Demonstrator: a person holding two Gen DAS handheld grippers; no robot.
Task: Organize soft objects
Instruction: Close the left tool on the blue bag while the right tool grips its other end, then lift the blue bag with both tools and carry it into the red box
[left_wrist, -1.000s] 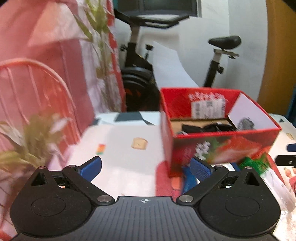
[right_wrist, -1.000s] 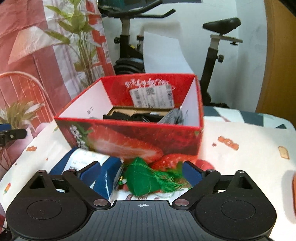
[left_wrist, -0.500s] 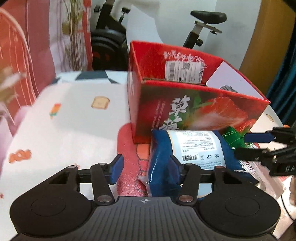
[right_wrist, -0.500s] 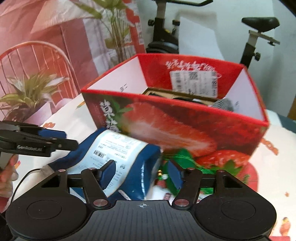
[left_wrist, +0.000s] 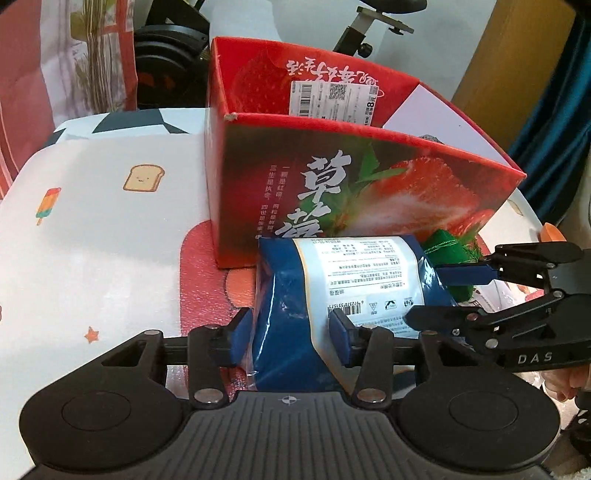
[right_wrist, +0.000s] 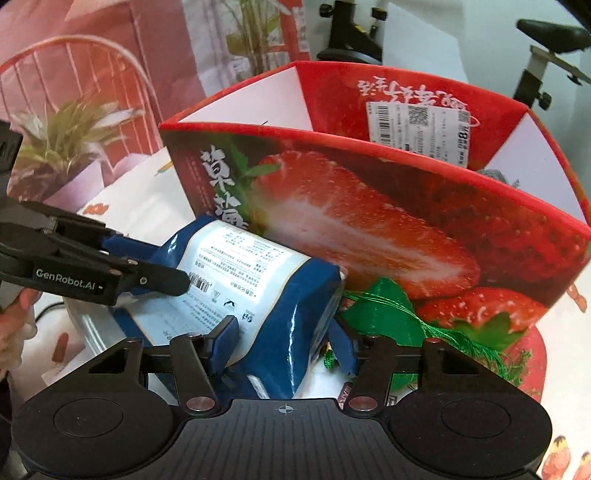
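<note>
A blue soft package (left_wrist: 354, 280) with a white label lies on the table against the front of a red strawberry box (left_wrist: 240, 177). My left gripper (left_wrist: 290, 332) has one end of the package between its jaws, which are closing, and both pads press into the wrap. At the other end my right gripper (right_wrist: 286, 338) is closing on the package (right_wrist: 258, 280) in the same way. Each gripper shows in the other's view: the right gripper (left_wrist: 424, 295) and the left gripper (right_wrist: 170, 269). A green tasselled soft item (right_wrist: 388, 314) lies beside the package, by the box (right_wrist: 369, 221).
The box holds a grey item (right_wrist: 495, 173) and dark things. It stands on a red foam mat (left_wrist: 199, 273) over a printed white tablecloth (left_wrist: 92, 240). Behind the table are an exercise bike (right_wrist: 546, 40), a plant (right_wrist: 66, 129) and a pink backdrop. A person's hand (right_wrist: 18, 314) shows at the left.
Both grippers dropped and tilted down toward the blue package. Their jaws went from wide open to narrowed around its two ends.
</note>
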